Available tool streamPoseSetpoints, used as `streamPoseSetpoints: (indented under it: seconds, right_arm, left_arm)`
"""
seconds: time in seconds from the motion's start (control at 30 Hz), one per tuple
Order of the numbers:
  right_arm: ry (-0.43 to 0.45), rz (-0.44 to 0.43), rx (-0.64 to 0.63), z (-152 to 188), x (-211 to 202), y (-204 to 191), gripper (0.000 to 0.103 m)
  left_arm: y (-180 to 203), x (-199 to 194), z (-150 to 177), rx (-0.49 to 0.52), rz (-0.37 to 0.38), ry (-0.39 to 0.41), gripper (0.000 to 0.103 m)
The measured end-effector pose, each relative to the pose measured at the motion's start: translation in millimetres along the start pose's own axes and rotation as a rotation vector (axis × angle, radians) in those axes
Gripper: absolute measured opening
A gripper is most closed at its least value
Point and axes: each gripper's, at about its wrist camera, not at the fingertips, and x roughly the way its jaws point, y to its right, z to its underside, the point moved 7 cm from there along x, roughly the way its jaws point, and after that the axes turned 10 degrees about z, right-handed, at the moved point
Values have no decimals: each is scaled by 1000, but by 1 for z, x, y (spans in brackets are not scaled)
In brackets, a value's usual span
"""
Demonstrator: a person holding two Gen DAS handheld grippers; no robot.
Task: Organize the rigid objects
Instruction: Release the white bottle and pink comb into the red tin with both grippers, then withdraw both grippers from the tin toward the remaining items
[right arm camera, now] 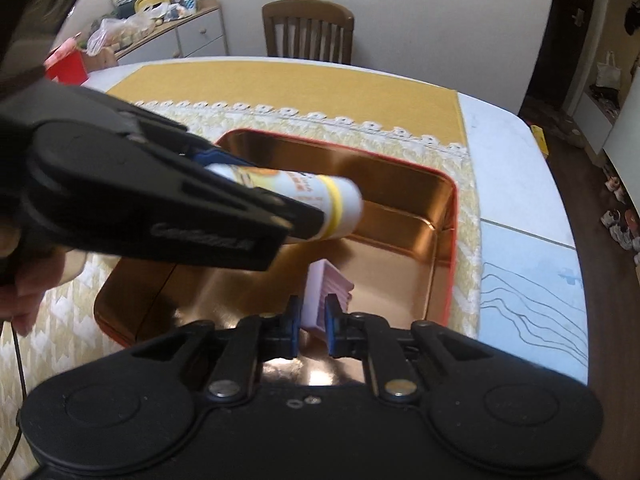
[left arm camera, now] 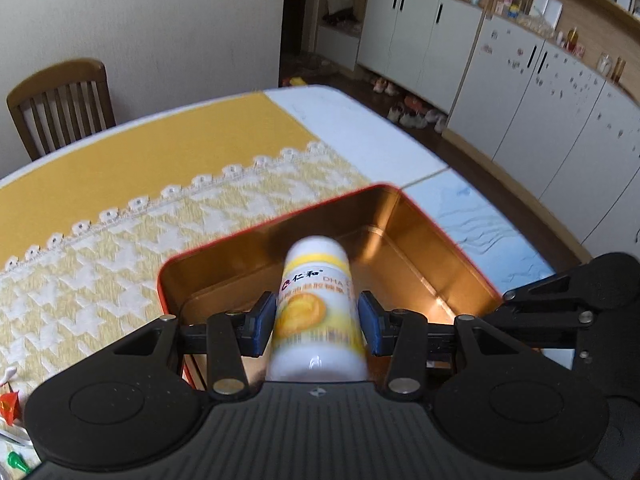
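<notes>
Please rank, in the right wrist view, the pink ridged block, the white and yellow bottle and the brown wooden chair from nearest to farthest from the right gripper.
1. Pink ridged block: between the right gripper's fingers.
2. White and yellow bottle: above, left, over the tin.
3. Brown wooden chair: beyond the table's far edge.

1. The white bottle is motion-blurred over the red tin; its small print cannot be read.
2. The left gripper hides the bottle's base and the tin's near left wall.
3. The pink item inside the tin is part-hidden by the right gripper.
</notes>
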Motion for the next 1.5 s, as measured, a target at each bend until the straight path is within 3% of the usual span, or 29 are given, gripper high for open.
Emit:
streamPoseSetpoints:
  seconds: [0.27,0.67,0.9,1.0,1.23,1.5]
  right_arm:
    - [-18,-6,-8,1,5,-1,20]
    - [-19,-71,104,5,-5,8,31]
    - [21,-98,157,1,-23,10,43]
    - [37,-91,167,-1,-29,8,46]
    - [74,-77,196,-6,-45,3,56]
    - [116,-60,218,-10,-66,-12,70]
  left_arm:
    - [1,6,-1,-6,6,-21,42]
    - [-1,-16,0,-48,7,16,42]
    - [5,-47,2,-48,12,63,46]
    - [8,-61,5,-32,11,83,56]
    - [10,-95,15,-6,20,134,64]
    - [-3,-136,32,4,9,184,69]
